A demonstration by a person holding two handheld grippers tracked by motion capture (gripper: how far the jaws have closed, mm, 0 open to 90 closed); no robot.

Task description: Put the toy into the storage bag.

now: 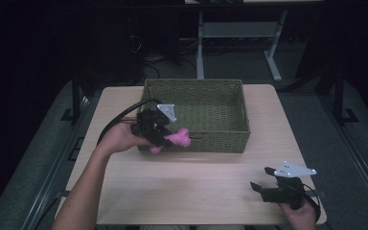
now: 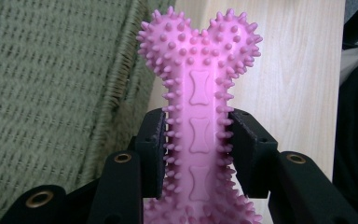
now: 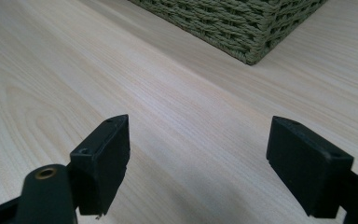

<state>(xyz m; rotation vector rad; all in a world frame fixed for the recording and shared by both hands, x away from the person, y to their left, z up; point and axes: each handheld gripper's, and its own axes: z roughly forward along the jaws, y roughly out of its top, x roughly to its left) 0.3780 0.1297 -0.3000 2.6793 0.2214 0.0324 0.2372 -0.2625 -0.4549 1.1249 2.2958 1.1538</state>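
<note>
A pink spiky bone-shaped toy is clamped by its shaft in my left gripper, which is shut on it. In the high view the left gripper holds the pink toy over the front left corner of the green woven basket, one knobbed end just above the basket's front rim. My right gripper rests low at the table's front right, its jaws open wide with nothing between them. In the right gripper view the right gripper faces bare wood, with the basket's corner ahead.
The light wooden table ends close behind and beside the basket. A white desk frame stands on the dark floor beyond. The person's left forearm crosses the front left of the table.
</note>
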